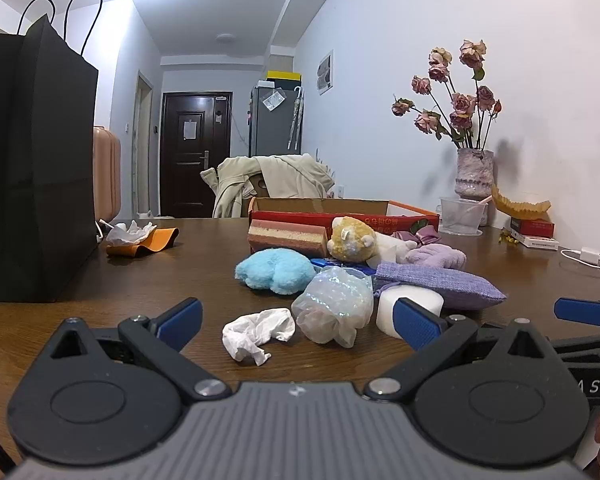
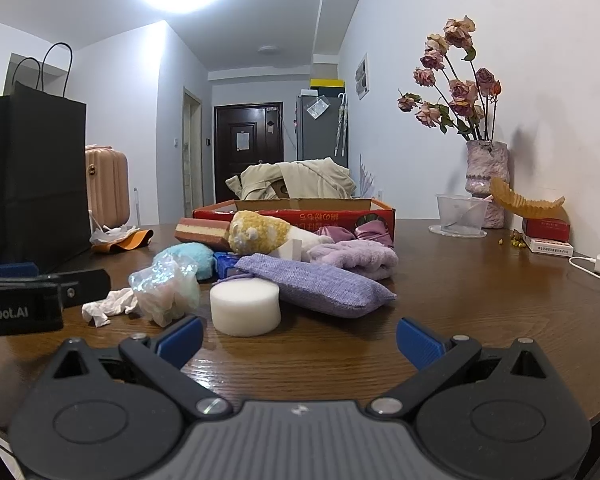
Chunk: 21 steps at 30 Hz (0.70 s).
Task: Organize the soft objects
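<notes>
Your left gripper [image 1: 298, 322] and right gripper [image 2: 299, 340]: fingers wide apart, empty; white round foam puck [image 2: 245, 307] on brown wooden desk [image 2: 480, 292].

Bench [image 2: 480, 300] glossy dark wood grain. Blue plush [image 1: 274, 272] fluffy; purple pouch [image 2: 320, 284] coarse woven cloth. Foam cylinder [image 2: 245, 308] matt white. Crumpled tissue [image 1: 256, 332] paper; bag [image 1: 334, 306] iridescent crinkly plastic. Black bag [image 1: 36, 160] matt paper.

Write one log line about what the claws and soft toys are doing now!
left claw: open, empty | right claw: open, empty | white sponge, purple pouch, blue plush: on table, untouched
</notes>
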### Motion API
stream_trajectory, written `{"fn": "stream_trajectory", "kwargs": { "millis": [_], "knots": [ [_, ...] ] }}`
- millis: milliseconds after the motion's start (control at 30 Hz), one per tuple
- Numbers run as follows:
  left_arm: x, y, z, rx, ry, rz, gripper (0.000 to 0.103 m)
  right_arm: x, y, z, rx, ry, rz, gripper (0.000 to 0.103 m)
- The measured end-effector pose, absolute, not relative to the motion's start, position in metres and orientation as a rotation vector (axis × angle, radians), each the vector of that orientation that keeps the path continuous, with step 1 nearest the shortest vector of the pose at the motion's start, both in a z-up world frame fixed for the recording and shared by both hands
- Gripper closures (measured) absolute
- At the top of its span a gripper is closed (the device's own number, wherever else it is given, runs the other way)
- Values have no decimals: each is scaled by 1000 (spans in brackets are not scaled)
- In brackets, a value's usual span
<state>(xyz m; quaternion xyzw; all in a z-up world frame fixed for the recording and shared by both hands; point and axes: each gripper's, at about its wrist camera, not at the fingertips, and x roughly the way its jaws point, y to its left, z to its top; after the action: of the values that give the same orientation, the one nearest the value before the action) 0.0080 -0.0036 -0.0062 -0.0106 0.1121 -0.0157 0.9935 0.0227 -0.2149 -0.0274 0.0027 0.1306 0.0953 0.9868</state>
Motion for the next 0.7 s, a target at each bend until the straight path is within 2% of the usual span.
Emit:
{"fn": "stream_trajectory", "kwargs": {
  "millis": [700],
  "knots": [
    [8,-5,-7,-22,228,-31,0,23,-215,-28,14,265,190,0]
  ]
}}
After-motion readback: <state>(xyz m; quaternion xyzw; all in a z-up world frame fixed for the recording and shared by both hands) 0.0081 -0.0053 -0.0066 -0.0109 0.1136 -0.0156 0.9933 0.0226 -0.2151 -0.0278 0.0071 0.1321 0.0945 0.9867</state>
